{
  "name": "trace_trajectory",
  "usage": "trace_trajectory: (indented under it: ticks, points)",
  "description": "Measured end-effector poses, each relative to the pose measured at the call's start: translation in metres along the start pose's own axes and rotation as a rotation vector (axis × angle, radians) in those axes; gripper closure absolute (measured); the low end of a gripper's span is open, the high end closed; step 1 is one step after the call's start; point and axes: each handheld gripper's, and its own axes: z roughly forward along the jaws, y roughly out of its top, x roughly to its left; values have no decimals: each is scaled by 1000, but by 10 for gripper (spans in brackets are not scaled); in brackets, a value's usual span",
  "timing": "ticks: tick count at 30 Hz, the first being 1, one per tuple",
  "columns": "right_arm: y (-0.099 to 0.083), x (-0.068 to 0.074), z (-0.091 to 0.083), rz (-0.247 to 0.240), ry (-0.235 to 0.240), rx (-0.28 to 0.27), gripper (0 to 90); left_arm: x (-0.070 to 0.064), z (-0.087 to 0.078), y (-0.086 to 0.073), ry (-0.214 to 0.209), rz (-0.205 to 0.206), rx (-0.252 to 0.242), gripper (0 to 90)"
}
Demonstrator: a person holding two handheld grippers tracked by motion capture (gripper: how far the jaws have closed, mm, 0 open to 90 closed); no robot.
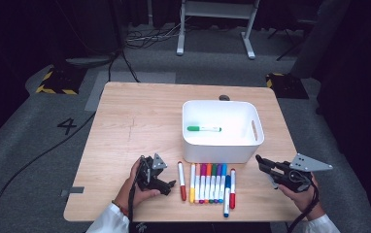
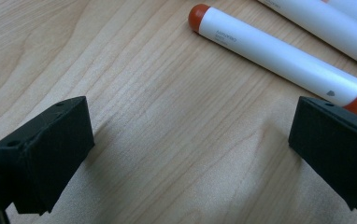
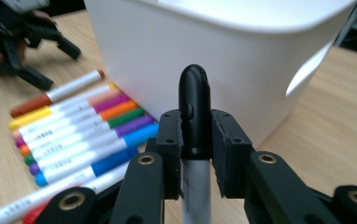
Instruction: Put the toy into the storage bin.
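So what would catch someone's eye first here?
The row of markers on the table's near edge, just in front of the white bin, where a green marker lies alone. Next, the right gripper clamping a black marker, while the open left gripper sits beside the red marker.

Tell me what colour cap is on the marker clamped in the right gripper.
Black. The marker held by the right gripper has a black cap, clearest in the right gripper view.
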Motion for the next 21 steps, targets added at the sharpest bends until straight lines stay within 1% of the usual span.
trace_trajectory:
  ticks: [5, 8, 11, 14, 17, 19, 21]
  points:
    - [21, 4, -19, -26, 6, -75, 745, 0, 0, 0, 1, 0, 0, 1]
    - [33, 5, -26, -47, 6, -100, 745, 0, 0, 0, 1, 0, 0, 1]
    - [44, 3, -29, -59, 6, -108, 745, 0, 0, 0, 0, 0, 0, 1]
    - [58, 1, -33, -86, -3, -120, 745, 0, 0, 0, 0, 0, 0, 1]
    - [75, -2, -36, -100, -2, -142, 745, 0, 0, 0, 0, -1, 1, 0]
    - [88, -5, -36, -118, -12, -147, 745, 0, 0, 0, 0, 0, 1, 0]
    - [102, -7, -35, -136, -10, -151, 745, 0, 0, 0, 0, 0, 1, 0]
